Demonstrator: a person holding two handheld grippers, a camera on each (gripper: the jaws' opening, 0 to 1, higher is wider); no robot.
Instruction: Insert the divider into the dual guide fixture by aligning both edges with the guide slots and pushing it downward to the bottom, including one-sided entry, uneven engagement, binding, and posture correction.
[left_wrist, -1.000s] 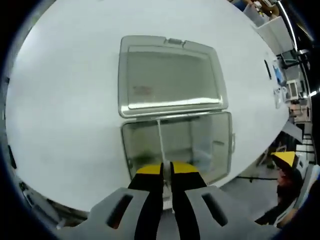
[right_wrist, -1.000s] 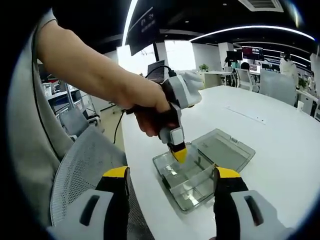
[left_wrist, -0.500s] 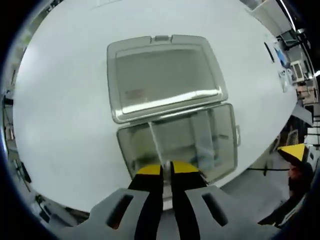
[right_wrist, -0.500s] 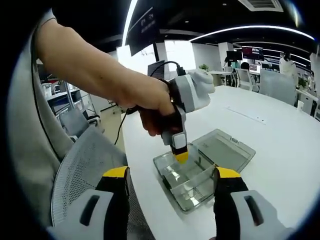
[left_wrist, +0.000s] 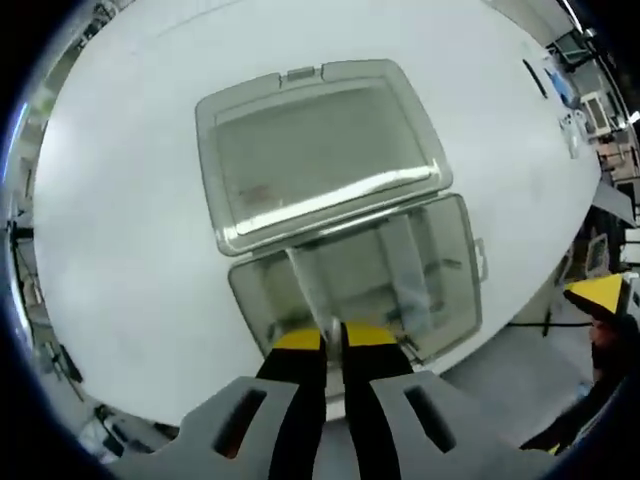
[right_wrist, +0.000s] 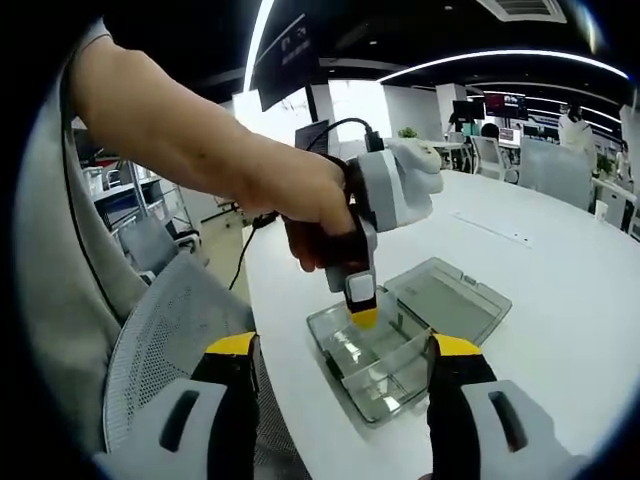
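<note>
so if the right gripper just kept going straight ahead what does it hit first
Probably the near edge of the clear plastic compartment box, which lies on the white table between the open right gripper jaws; depth is unclear.

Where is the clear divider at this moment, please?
In the left gripper view, the divider stands inside the open clear box, pinched by the left gripper.
</note>
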